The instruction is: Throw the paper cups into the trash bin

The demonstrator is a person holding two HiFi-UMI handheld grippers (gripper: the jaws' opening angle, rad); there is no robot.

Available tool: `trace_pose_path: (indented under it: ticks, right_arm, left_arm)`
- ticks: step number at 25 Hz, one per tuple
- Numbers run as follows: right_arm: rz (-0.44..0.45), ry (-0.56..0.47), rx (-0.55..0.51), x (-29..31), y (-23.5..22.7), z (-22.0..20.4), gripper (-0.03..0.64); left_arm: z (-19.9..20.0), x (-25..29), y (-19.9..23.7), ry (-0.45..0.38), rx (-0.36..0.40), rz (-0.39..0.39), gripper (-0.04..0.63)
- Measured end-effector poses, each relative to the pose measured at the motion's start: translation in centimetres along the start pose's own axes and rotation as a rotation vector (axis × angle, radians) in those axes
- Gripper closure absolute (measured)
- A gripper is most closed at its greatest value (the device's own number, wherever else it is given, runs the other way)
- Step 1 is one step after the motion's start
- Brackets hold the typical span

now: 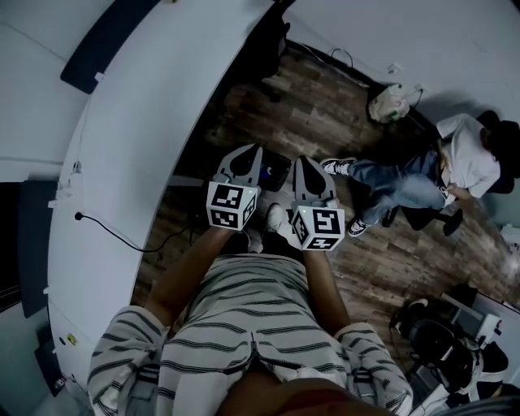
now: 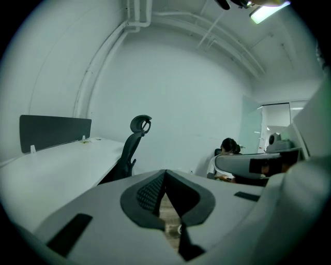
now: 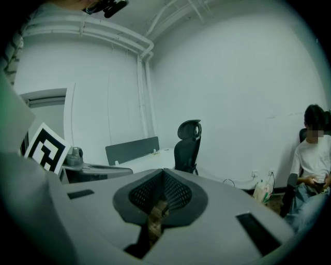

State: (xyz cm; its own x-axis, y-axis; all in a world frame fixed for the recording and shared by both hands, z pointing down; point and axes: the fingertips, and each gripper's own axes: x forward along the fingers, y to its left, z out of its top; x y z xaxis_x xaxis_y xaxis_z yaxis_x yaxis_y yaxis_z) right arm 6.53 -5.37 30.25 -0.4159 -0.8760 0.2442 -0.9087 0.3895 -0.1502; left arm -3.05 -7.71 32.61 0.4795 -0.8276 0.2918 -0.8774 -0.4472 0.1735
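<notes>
Dim bluish pictures, ceiling lamp (image 2: 269, 10) glaring, fisheye-warped dark edges.

1. Your head camera looks steeply down at the floor (image 1: 325, 114).
2. The cameras on your left gripper (image 2: 165, 173) and right gripper (image 3: 163, 173) sit close behind the jaws, facing level across the room.
3. All 3 views share the seated person (image 1: 467, 154).

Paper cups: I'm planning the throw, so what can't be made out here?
- Cups and trash bin: in no view.
- Desk: far end cut by the head view's top edge.
- Floor beneath the desk: lost in shadow, head view.
- Seated person: face blurred over, right gripper view.
</notes>
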Motion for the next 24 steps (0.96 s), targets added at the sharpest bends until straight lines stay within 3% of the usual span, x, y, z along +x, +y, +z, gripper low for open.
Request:
trace_pose_path:
  ticks: [24]
  right_arm:
    - [0.028, -0.1, -0.05, 0.2, 1.6, 4.9, 0.6]
  left_arm:
    - [4.4, -2.6, -0.3, -0.095, 0.021, -0.017, 0.571]
